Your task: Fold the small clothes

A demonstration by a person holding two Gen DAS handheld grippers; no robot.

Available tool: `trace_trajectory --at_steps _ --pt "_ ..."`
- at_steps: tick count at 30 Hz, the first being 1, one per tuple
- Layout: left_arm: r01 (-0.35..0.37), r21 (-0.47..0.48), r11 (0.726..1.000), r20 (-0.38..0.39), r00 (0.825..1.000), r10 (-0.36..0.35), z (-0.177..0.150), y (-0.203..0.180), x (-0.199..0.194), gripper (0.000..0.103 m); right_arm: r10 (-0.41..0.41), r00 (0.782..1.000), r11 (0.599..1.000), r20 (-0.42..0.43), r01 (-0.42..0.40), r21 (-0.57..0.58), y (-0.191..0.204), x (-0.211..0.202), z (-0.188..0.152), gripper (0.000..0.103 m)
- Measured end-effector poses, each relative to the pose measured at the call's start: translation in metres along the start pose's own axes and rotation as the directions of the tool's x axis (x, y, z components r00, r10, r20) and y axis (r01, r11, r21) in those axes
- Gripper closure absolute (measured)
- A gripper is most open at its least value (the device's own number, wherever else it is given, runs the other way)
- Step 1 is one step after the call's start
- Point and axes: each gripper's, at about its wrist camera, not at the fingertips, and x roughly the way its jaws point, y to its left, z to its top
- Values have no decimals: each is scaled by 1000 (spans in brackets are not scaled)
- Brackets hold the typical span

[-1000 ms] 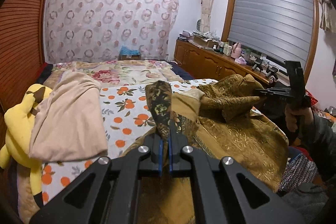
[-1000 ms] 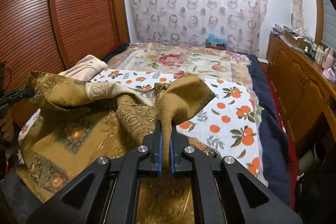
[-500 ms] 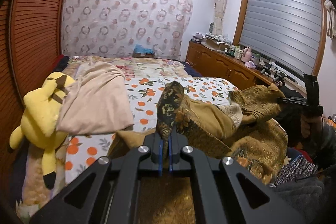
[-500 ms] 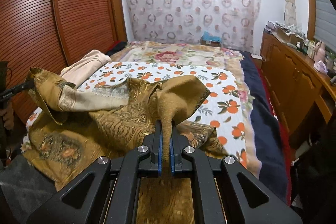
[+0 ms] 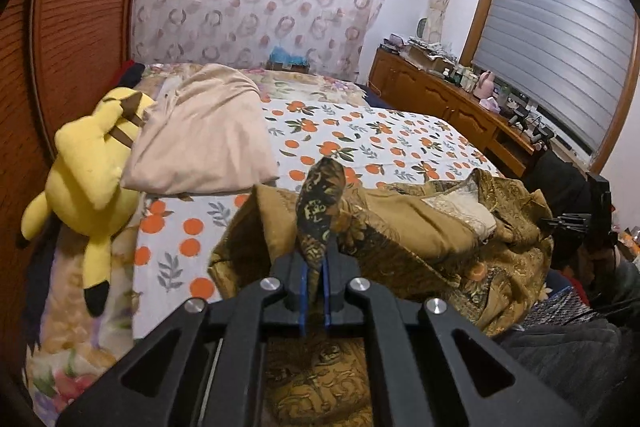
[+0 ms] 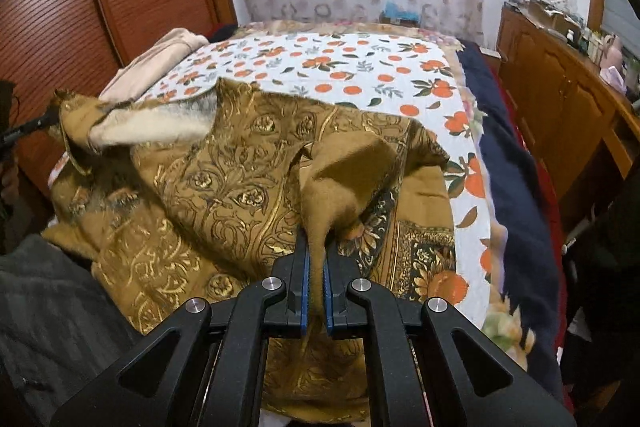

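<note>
Left wrist view: the left gripper (image 5: 315,279) has its blue-padded jaws nearly together, pinching a dark, gold-printed corner of the brown-gold patterned brocade garment (image 5: 420,239), which rises in a peak just ahead of the pads. The rest of that garment lies heaped on the near part of the white orange-print bedsheet (image 5: 360,135), its plain brown lining and a pale inner layer turned up. A folded beige cloth (image 5: 208,139) lies farther up the bed, partly over a yellow plush toy (image 5: 88,179) at the bed's left edge. At the right edge of the view the right gripper (image 5: 568,223) shows small and dark against the garment's far side; its jaws cannot be judged from here. Right wrist view: the right gripper (image 6: 315,287) is likewise narrowed onto a fold of the garment's plain brown lining (image 6: 344,171), cloth plainly between the pads. The garment (image 6: 224,187) spreads across the bedsheet (image 6: 360,67), and its other held corner is drawn up at the left edge by the left gripper (image 6: 40,121), seen only in part. Assessment: the step in hand appears to be carrying two gripped corners over to make a fold, the garment being down but not yet flat. The next move calls for laying both corners level on the cloth below, edges matched, before either grip lets go.
</note>
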Motion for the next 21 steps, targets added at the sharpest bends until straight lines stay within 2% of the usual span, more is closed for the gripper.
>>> trace_trajectory --at_steps 3,5,7,11,12,15,19,21 --pt "-23 20 1000 -6 1000 23 3 2 -2 95 1 1000 1000 -1 -1 -10 -3 -2 1 100" --pt "-50 39 998 -2 999 50 7 3 -5 89 -3 1000 1000 1 3 -20 -3 -3 2 99" --pt "-59 46 997 10 998 58 13 6 -11 77 -7 1000 999 8 7 -33 -2 -7 1 98" --pt "-81 57 995 28 996 80 22 14 -21 67 -9 1000 999 20 10 -36 -1 -14 5 96" --pt "-90 58 994 28 996 88 24 17 -20 63 -8 1000 999 27 9 -34 -2 -17 6 93" --pt "-101 53 993 11 995 101 29 28 -8 63 -16 998 999 54 17 -31 -6 -26 13 82" --pt "-124 21 992 -52 991 125 35 50 30 63 -48 994 998 93 52 -34 -13 -30 29 62" --pt "-106 0 994 -81 991 105 35 57 48 63 -73 993 996 94 77 -41 -16 -26 37 56"
